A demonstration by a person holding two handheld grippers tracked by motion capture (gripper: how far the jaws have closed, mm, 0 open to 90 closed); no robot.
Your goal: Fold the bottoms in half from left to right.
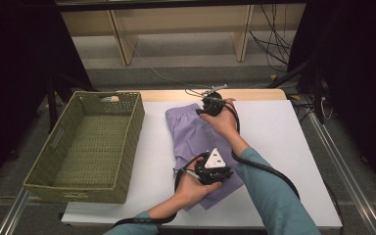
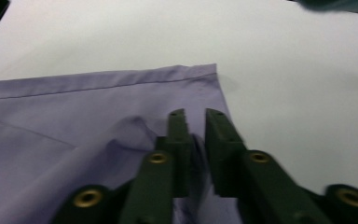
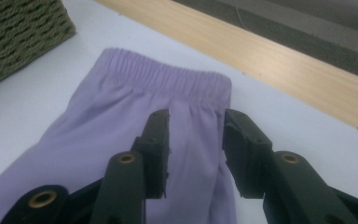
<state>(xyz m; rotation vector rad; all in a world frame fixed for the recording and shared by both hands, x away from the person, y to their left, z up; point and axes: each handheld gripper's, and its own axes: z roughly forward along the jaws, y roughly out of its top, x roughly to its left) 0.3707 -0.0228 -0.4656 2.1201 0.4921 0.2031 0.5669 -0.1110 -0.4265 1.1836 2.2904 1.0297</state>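
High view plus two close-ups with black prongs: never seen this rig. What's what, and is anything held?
No robot here: a person holds a two-jaw gripper in each hand. The high view looks down on the white table from the person's side. The left gripper is at the near end of the folded lilac shorts, the right gripper at the far, waistband end. A green woven basket sits at the left. The other two pictures come from cameras riding on each gripper; the black prongs are its jaws. In the left gripper view the jaws stand slightly apart, with a fold of cloth between them. In the right gripper view the jaws stand open over the elastic waistband, gripping nothing.
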